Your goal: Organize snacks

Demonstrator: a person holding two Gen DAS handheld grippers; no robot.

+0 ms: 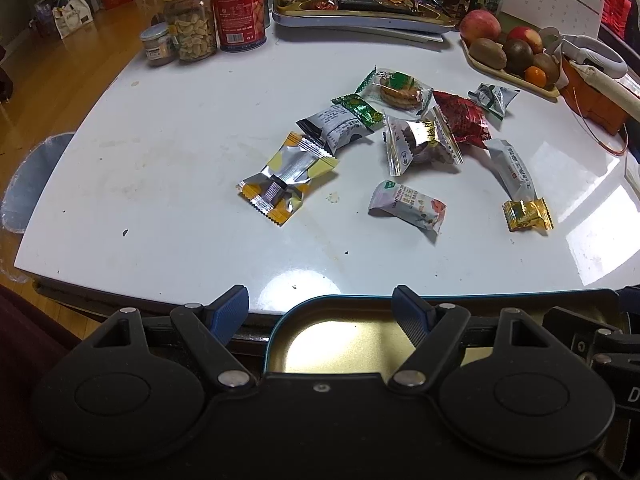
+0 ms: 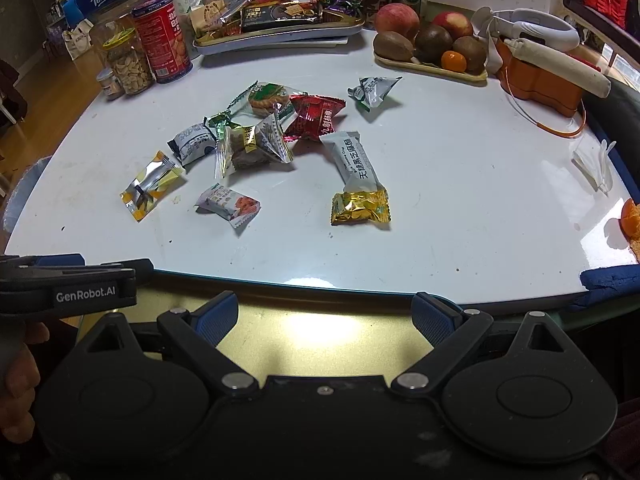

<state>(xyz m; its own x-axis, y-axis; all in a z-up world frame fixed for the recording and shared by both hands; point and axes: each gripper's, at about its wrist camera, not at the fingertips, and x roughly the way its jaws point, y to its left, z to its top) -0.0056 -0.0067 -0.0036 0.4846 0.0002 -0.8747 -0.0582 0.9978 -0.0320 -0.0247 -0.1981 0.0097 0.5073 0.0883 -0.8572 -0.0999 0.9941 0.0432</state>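
Observation:
Several wrapped snacks lie loose in the middle of the white table (image 1: 160, 208): a yellow-silver packet (image 1: 286, 178), a gold candy (image 1: 526, 215), a red packet (image 1: 460, 118), a biscuit pack (image 1: 398, 90) and a white bar (image 2: 354, 160). A gold-lined tin (image 1: 344, 340) with a blue rim sits at the near table edge, under both grippers; it also shows in the right wrist view (image 2: 320, 332). My left gripper (image 1: 320, 312) is open and empty above the tin. My right gripper (image 2: 326, 314) is open and empty too.
Jars of nuts (image 1: 190, 24) and a red can (image 1: 238, 4) stand at the back left. A tray of snacks (image 1: 360, 4) is at the back, a fruit tray (image 1: 508, 56) at the back right. An orange box (image 2: 540, 80) and peeled mandarin (image 2: 632, 220) are right.

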